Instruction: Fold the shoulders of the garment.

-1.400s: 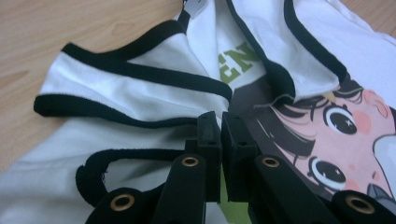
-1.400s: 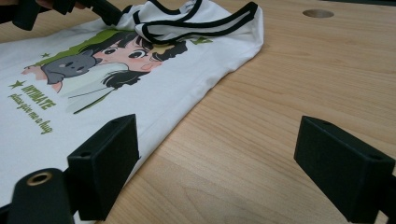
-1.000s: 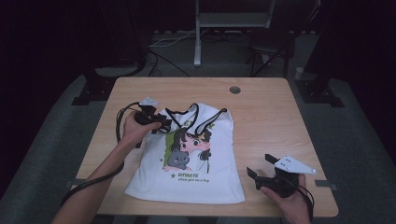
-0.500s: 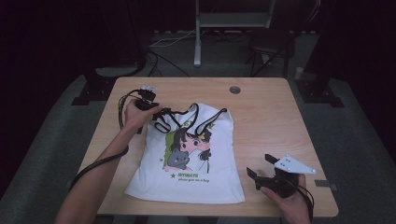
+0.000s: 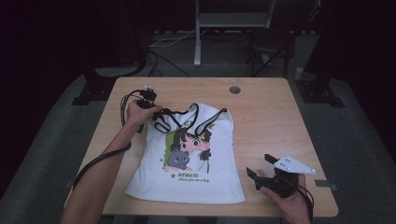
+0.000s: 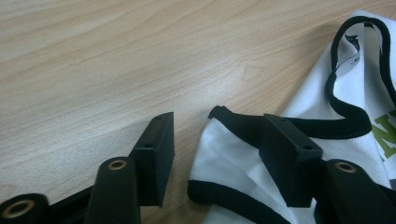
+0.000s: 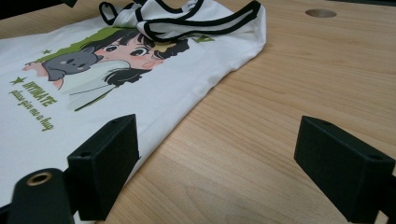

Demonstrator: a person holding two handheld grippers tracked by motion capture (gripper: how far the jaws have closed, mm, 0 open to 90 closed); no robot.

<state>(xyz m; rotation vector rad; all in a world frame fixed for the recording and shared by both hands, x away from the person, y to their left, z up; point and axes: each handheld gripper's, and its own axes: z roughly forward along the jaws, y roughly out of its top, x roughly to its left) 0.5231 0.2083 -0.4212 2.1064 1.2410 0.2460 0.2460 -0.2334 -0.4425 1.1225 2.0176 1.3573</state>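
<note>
1. A white sleeveless top with black trim and a cartoon girl print (image 5: 191, 154) lies flat on the light wooden desk (image 5: 266, 116).
2. The left gripper (image 6: 215, 154) has its fingers (image 6: 156, 149) spread around the top's black-edged shoulder strap (image 6: 224, 140).
3. The right gripper (image 7: 215, 172), fingers (image 7: 107, 158) spread, sits beside the hem.
4. Green print reads "HYINATE".

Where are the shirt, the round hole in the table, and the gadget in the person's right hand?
shirt (image 5: 212, 175): high view, on the white cloth beside the print.
hole (image 5: 235, 89): high view, on its middle, near the table's far edge.
right gripper (image 5: 260, 167): high view, midway between its fingertips.
</note>
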